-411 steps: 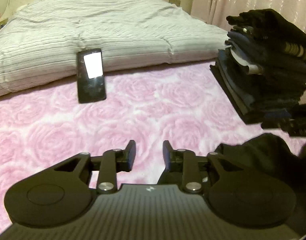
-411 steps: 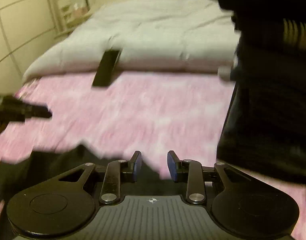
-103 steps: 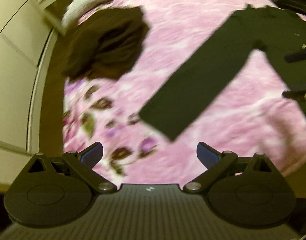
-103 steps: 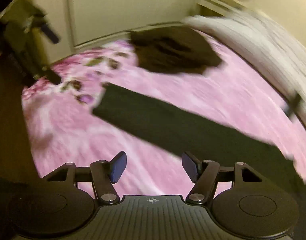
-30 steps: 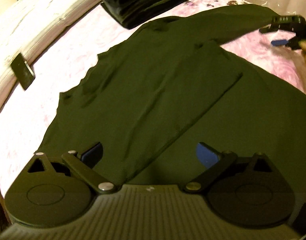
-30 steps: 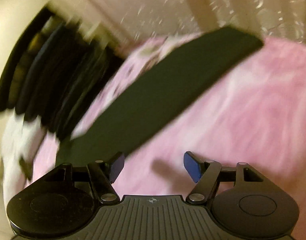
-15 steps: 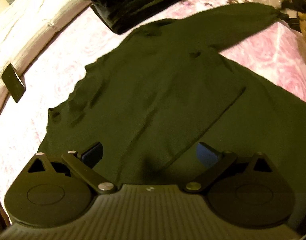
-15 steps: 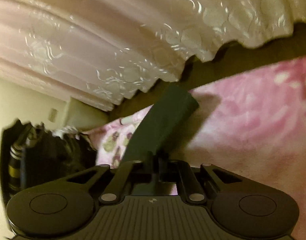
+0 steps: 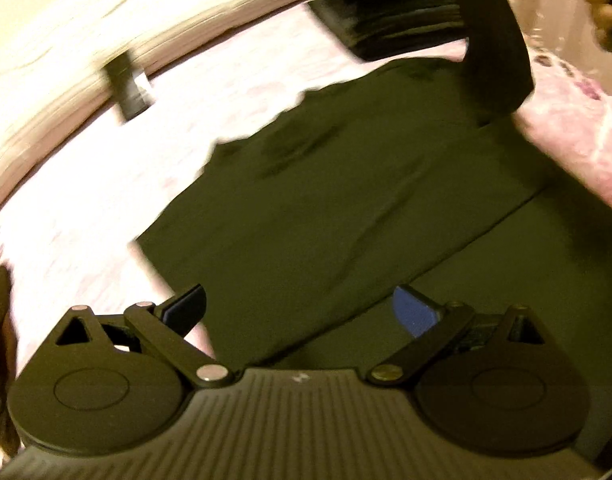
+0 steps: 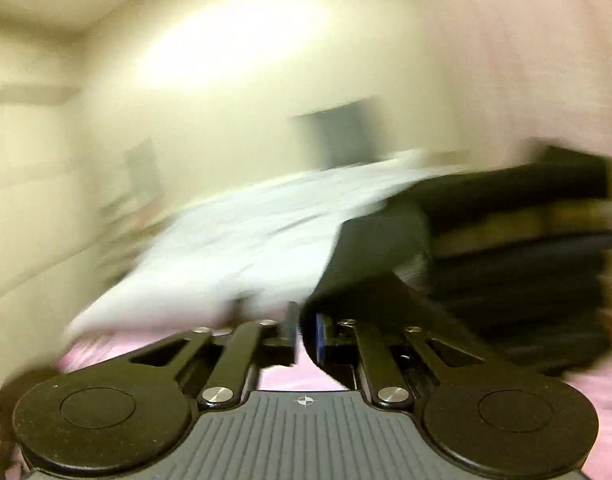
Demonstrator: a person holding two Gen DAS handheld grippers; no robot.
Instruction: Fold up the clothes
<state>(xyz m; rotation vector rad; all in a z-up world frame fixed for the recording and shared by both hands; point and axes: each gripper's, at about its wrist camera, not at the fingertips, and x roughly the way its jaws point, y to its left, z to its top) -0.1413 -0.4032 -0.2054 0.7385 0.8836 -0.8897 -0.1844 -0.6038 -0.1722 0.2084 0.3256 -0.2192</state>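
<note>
The pink blanket [image 9: 85,208] is the ground for everything here, patterned with faint roses and bleached pale in the left wrist view. Along its far edge runs the duvet [image 9: 117,32], grey-white and ribbed; in the right wrist view it is a blurred pale slab [image 10: 245,240].

The shirt [image 9: 326,216], dark green with long sleeves, lies flat on the blanket and fills most of the left wrist view. 1 sleeve [image 9: 494,56] rises from the shirt's far right corner, lifted clear of the blanket and hanging as a broad dark band in front of the stack. A straight fold edge crosses the shirt's near right part on a diagonal.

The stack [image 9: 390,12] of dark folded clothes sits on the blanket just past the shirt's far edge, near the duvet; in the right wrist view it is smeared dark layers [image 10: 526,260] on the right.

A phone [image 9: 129,84] leans against the duvet's edge at the blanket's far left, well apart from the shirt.

The left gripper [image 9: 299,310] hovers over the shirt's near hem with its 2 blue-padded fingers [image 9: 414,312] spread wide, holding nothing. The right gripper [image 10: 306,340] has its jaws drawn together on the sleeve [image 10: 370,256], which runs up and away from the fingertips as a dark strip. Both views are heavily motion-blurred, the right one most.
</note>
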